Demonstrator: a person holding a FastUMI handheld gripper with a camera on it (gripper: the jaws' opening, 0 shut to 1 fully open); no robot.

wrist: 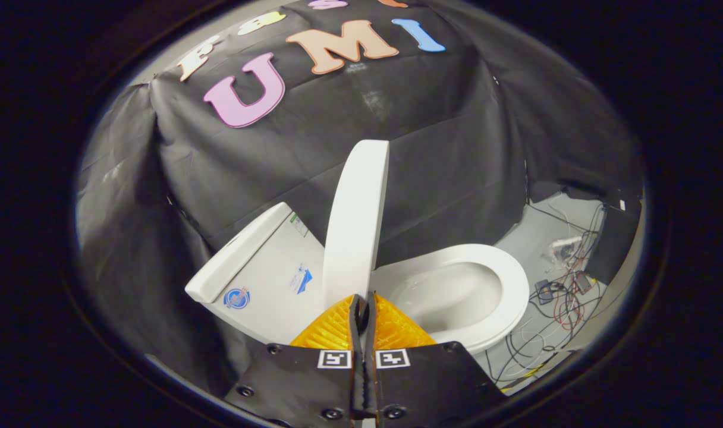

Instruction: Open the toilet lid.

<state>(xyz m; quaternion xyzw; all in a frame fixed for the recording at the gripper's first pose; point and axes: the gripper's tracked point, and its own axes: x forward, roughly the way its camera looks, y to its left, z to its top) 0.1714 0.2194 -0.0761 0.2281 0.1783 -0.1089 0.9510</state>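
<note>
Standing raised on its hinge edge, the smooth white oval plastic toilet lid (pixel 357 220) has its long axis running up from the bowl, tipped slightly toward the seat side, thin edge facing the camera. White ceramic cistern (pixel 260 273) sits on one side of it, white ring-shaped toilet seat (pixel 504 285) over the bowl on the other. Gripper (pixel 363 303): fingers pressed together with nothing between them, tips just at the lid's lower edge. Loose cables (pixel 560 297) lie on the floor beyond the seat.

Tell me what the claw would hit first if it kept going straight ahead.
Probably the raised toilet lid, standing upright just ahead of the closed claw. They look nearly touching, but depth is unclear.
</note>
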